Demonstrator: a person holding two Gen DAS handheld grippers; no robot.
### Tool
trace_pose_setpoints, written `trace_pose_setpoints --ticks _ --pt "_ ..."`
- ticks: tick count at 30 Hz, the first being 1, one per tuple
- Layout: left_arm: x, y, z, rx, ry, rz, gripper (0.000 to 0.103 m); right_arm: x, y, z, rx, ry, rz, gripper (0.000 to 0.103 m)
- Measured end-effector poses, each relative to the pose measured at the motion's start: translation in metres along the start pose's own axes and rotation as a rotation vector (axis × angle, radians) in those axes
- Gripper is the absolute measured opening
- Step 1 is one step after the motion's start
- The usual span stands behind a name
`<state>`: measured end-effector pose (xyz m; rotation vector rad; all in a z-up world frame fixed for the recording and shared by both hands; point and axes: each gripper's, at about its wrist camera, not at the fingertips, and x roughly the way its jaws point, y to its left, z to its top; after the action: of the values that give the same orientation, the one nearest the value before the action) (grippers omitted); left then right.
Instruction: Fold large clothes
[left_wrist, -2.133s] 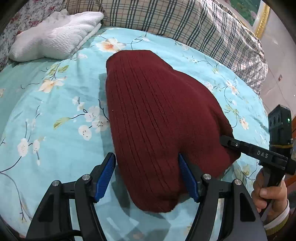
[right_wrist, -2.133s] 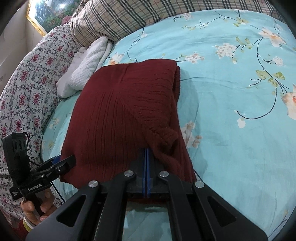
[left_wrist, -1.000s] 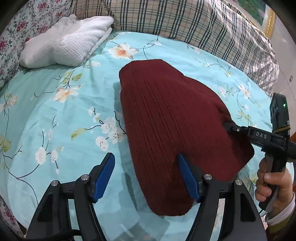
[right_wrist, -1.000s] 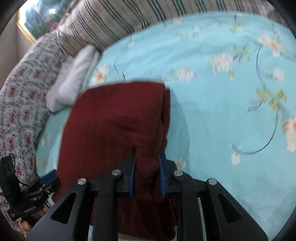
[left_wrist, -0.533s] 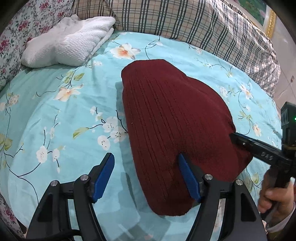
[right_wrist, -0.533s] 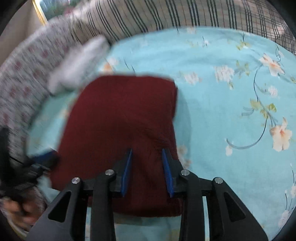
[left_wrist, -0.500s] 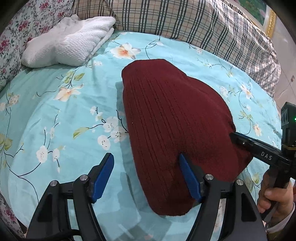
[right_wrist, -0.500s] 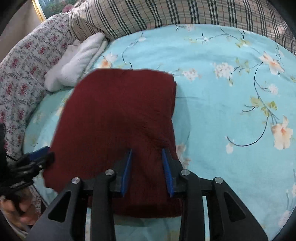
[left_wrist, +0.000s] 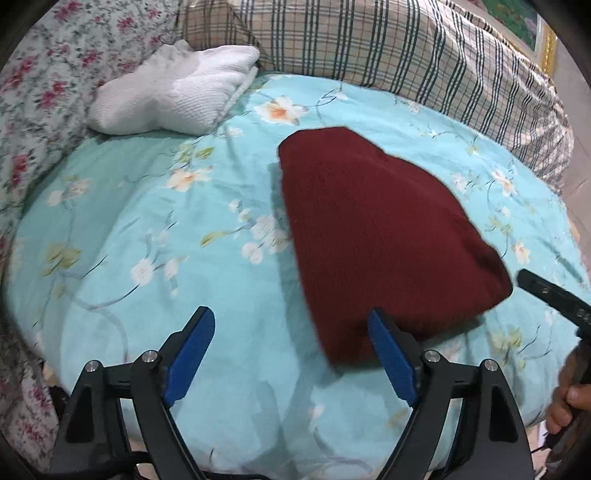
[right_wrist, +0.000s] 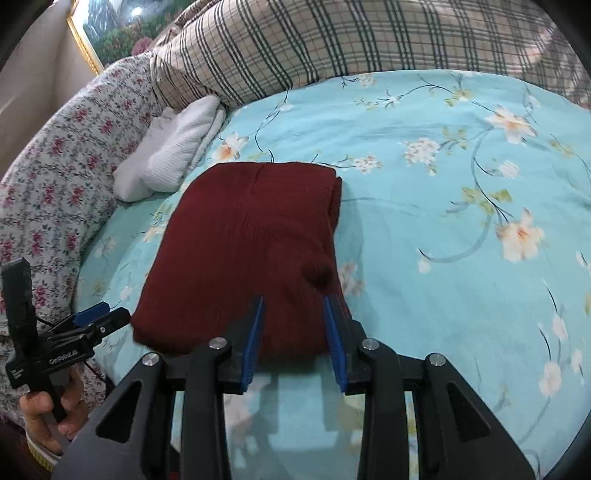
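Note:
A dark red knitted sweater (left_wrist: 376, 236) lies folded into a compact rectangle on the light blue flowered bed cover (left_wrist: 155, 221). It also shows in the right wrist view (right_wrist: 251, 243). My left gripper (left_wrist: 291, 339) is open and empty, above the cover at the sweater's near left corner. My right gripper (right_wrist: 295, 317) is open and empty, its fingers just off the sweater's near edge. The left gripper shows in the right wrist view (right_wrist: 99, 317), beside the sweater's left corner. The tip of the right gripper (left_wrist: 546, 291) shows in the left wrist view.
A folded white knitted garment (left_wrist: 177, 96) lies at the back left of the bed. A plaid quilt (left_wrist: 406, 55) runs along the back. A pink flowered cover (right_wrist: 62, 158) lies along the left side. The bed's front edge is close below both grippers.
My right gripper has opened and let go of the sweater, then drawn back. My left gripper has drawn back too. The sweater lies flatter on the bed.

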<state>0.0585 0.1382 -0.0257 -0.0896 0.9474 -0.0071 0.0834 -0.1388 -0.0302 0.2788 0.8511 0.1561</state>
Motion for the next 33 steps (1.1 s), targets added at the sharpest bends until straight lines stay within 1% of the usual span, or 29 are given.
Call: trace_pose_setpoints --ticks 1,2,4,6,7,8,10,12,13,14,15,16,18,19,20,21,22,23,24,25,27,29,33 --pt "-0.001 0.0 -0.005 0.003 0.008 -0.005 0.086 -0.004 -0.001 -0.006 0.001 0.003 0.002 0.035" --pt "-0.002 0.001 -0.013 0.005 0.021 -0.025 0.086 -0.007 -0.002 -0.011 0.003 0.008 0.004 0.036" --pt "-0.001 0.002 -0.031 -0.002 0.058 -0.065 0.086 -0.011 -0.003 -0.026 0.006 0.021 0.009 0.042" --pt "0.003 0.004 -0.052 -0.016 0.093 -0.093 0.086 -0.014 -0.004 -0.039 0.003 0.033 0.01 0.05" --pt "0.003 0.005 -0.059 -0.023 0.094 -0.097 0.085 -0.015 -0.004 -0.046 0.0 0.041 0.006 0.05" --pt "0.0 0.007 -0.07 -0.042 0.077 -0.105 0.085 -0.015 -0.005 -0.052 -0.002 0.053 0.002 0.051" --pt "-0.009 0.007 -0.08 -0.057 0.057 -0.133 0.084 -0.016 -0.005 -0.059 -0.009 0.069 -0.005 0.051" --pt "-0.018 0.006 -0.082 -0.061 0.061 -0.159 0.084 -0.019 -0.003 -0.063 -0.027 0.077 -0.008 0.054" --pt "-0.023 0.004 -0.08 -0.041 0.073 -0.165 0.084 -0.022 -0.002 -0.063 -0.034 0.077 -0.006 0.056" --pt "-0.028 -0.002 -0.076 0.012 0.088 -0.158 0.084 -0.025 0.001 -0.062 -0.043 0.075 0.0 0.06" --pt "-0.035 -0.009 -0.072 0.071 0.085 -0.136 0.084 -0.029 0.004 -0.059 -0.058 0.071 0.004 0.062" --pt "-0.045 -0.017 -0.068 0.128 0.058 -0.081 0.084 -0.033 0.008 -0.059 -0.072 0.065 0.004 0.062" --pt "-0.065 -0.025 -0.06 0.183 -0.003 0.007 0.086 -0.046 0.02 -0.05 -0.125 0.038 0.009 0.065" --pt "-0.075 -0.027 -0.052 0.196 -0.03 0.028 0.089 -0.053 0.025 -0.047 -0.151 0.02 0.014 0.067" --pt "-0.082 -0.027 -0.045 0.195 -0.044 0.035 0.092 -0.06 0.031 -0.043 -0.173 0.002 0.019 0.077" --pt "-0.084 -0.024 -0.038 0.189 -0.052 0.037 0.094 -0.065 0.036 -0.039 -0.196 -0.015 0.025 0.084" --pt "-0.086 -0.022 -0.034 0.182 -0.062 0.039 0.102 -0.068 0.04 -0.036 -0.211 -0.028 0.029 0.084" --pt "-0.086 -0.021 -0.03 0.172 -0.082 0.044 0.103 -0.07 0.041 -0.035 -0.216 -0.036 0.029 0.085" --pt "-0.084 -0.02 -0.029 0.169 -0.09 0.057 0.103 -0.068 0.041 -0.033 -0.213 -0.038 0.025 0.088" --pt "-0.077 -0.019 -0.029 0.172 -0.072 0.081 0.103 -0.065 0.042 -0.034 -0.208 -0.036 0.022 0.091" --pt "-0.058 -0.018 -0.027 0.184 -0.022 0.11 0.103 -0.051 0.037 -0.036 -0.195 -0.01 0.004 0.102" --pt "-0.047 -0.019 -0.032 0.185 -0.005 0.126 0.103 -0.043 0.037 -0.041 -0.188 0.01 -0.003 0.102" --pt "-0.034 -0.02 -0.041 0.189 0.026 0.147 0.103 -0.026 0.037 -0.046 -0.214 0.053 -0.018 0.102"
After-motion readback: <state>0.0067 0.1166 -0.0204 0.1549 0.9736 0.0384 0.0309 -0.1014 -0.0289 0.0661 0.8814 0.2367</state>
